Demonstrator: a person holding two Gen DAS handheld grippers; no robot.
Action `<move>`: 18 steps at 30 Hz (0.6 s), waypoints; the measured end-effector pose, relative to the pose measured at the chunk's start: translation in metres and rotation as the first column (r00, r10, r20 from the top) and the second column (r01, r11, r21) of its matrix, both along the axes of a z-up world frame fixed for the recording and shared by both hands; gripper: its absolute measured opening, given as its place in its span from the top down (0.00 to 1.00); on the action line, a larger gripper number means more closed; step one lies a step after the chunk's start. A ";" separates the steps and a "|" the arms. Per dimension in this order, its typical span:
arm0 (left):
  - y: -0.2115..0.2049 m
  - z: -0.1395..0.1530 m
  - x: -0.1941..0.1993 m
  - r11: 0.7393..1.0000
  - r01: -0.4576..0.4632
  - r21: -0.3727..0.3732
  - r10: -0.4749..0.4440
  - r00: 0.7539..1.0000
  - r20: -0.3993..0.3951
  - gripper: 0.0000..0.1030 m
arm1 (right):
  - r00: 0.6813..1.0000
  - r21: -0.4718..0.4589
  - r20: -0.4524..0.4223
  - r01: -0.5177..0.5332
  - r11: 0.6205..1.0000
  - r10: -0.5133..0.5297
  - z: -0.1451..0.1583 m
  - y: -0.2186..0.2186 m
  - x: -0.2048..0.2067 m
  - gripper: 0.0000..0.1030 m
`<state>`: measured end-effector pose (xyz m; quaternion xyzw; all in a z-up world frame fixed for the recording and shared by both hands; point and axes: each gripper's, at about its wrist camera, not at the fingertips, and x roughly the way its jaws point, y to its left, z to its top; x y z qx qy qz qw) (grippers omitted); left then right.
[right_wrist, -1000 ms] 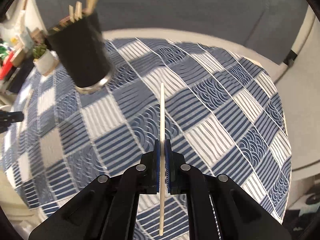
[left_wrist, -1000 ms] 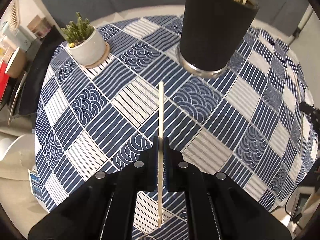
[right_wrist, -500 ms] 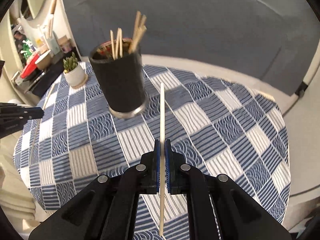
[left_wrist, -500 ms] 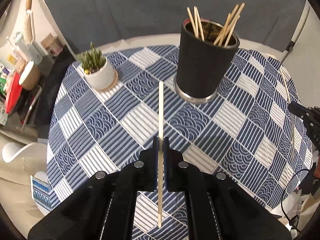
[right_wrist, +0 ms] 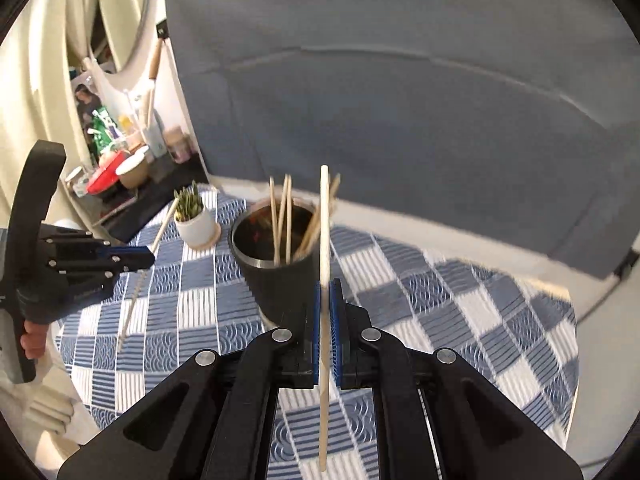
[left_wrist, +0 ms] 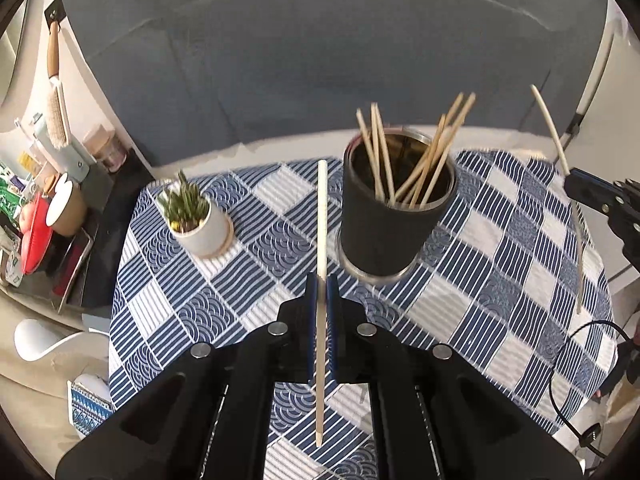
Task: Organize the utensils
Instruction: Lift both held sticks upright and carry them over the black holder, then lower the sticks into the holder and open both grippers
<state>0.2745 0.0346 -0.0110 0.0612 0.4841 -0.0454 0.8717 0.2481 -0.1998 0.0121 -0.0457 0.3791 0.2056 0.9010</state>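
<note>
My left gripper is shut on a pale wooden chopstick that runs straight ahead between the blue pads. It hangs above the table, left of a black cylindrical holder holding several chopsticks. In the right wrist view my right gripper is shut on another chopstick, close in front of the same holder. The right gripper also shows at the right edge of the left wrist view, and the left gripper at the left of the right wrist view.
A small succulent in a white pot stands on a coaster left of the holder. The round table wears a blue and white patterned cloth. A cluttered shelf lies to the left, and a grey sofa back behind. A person's fingers grip the left handle.
Both grippers have risen with their chopsticks and tilted up, so the table looks smaller and the holder's open top with its chopsticks shows. Each gripper has come further into the other's view.
</note>
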 end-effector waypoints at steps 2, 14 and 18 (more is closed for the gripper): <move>-0.003 0.009 0.004 1.000 -0.004 -0.009 0.004 1.000 0.014 0.95 | 0.999 0.037 0.009 -0.036 0.999 0.035 0.007 0.001 0.012 0.95; -0.011 0.070 0.023 0.980 0.004 -0.199 0.039 0.977 0.211 0.95 | 0.982 0.280 0.088 -0.183 0.942 0.165 0.039 0.007 0.066 0.95; -0.009 0.077 0.031 0.969 0.027 -0.246 0.051 0.951 0.304 0.95 | 0.975 0.323 0.147 -0.207 0.923 0.167 0.041 0.008 0.077 0.95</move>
